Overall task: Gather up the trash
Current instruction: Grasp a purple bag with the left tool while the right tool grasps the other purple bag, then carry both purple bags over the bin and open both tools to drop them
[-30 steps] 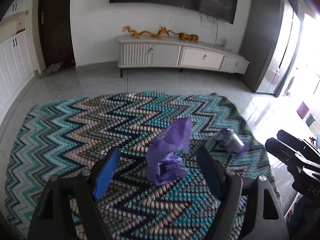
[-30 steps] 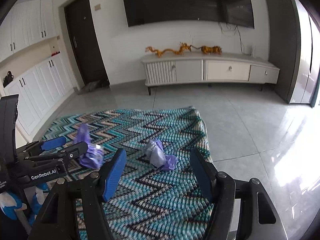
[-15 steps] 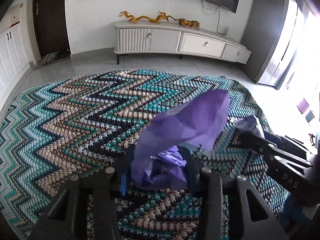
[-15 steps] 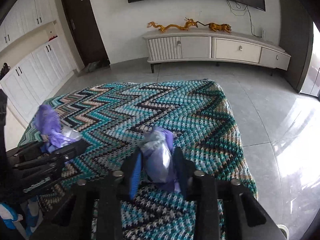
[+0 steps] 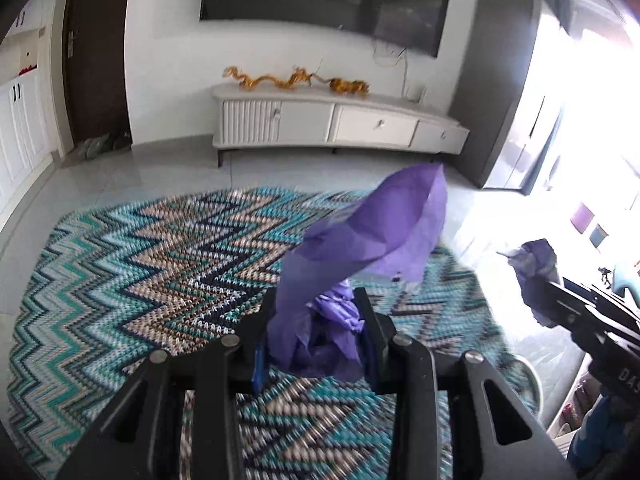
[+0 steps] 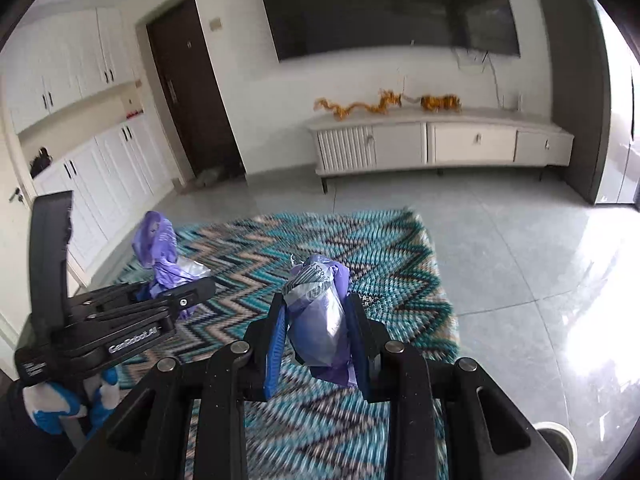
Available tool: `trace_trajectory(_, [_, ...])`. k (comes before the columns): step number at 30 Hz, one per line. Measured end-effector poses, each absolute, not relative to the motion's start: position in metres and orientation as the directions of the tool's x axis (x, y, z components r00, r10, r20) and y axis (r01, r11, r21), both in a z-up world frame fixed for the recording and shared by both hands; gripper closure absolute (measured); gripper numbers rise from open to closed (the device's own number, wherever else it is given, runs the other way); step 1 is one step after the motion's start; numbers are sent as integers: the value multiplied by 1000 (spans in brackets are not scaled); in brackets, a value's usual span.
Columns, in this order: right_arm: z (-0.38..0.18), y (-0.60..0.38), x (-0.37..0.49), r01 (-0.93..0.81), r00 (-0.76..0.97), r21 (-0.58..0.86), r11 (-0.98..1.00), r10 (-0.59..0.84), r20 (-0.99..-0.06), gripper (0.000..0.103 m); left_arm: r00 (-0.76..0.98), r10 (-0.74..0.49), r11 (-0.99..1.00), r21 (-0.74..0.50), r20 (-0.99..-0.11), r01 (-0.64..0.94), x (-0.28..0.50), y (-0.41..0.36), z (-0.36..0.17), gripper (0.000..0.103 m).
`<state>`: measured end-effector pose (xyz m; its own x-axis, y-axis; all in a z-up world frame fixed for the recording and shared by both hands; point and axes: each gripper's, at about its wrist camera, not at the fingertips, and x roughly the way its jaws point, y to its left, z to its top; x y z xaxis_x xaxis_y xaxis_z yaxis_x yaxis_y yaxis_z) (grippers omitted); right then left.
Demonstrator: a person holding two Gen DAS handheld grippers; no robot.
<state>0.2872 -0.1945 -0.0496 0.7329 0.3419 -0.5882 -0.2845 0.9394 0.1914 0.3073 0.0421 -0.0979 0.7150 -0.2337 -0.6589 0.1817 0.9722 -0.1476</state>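
The purple paper wad (image 5: 332,280) is now pinched between the closed fingers of my left gripper (image 5: 316,336), its loose upper sheet flaring up and to the right above the tips. A second ago that wad sat on the rug with the jaws spread wide on either side; half a second ago they had closed on it low over the rug, and now it looks lifted clear, the rug blurred beneath it. The same goes on the right: the grey-and-purple plastic bundle (image 6: 320,312) is clamped between the fingers of my right gripper (image 6: 316,344), where a second ago it lay on the rug ahead of open jaws.

So I judge both pieces of trash are picked up and off the zigzag rug (image 5: 140,264), which shows no other litter in either view. What is left is to carry them to a bin. A pale round rim (image 6: 558,438) shows at the near right on the grey tiled floor (image 6: 500,248); I cannot tell whether it is a bin. Far behind stands the white TV cabinet (image 5: 340,124), well apart from my work. The loose purple sheet could snag or slip as I move.
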Motion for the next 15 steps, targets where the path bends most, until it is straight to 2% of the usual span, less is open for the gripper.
trace_trajectory(8, [6, -228, 194, -234, 823, 193, 953, 300, -482, 76, 751, -342, 939, -165, -565, 303, 241, 17, -33, 69])
trace_trajectory(15, [35, -277, 129, -125, 885, 169, 978, 187, -427, 76, 713, -442, 889, -161, -544, 428, 202, -44, -11, 69])
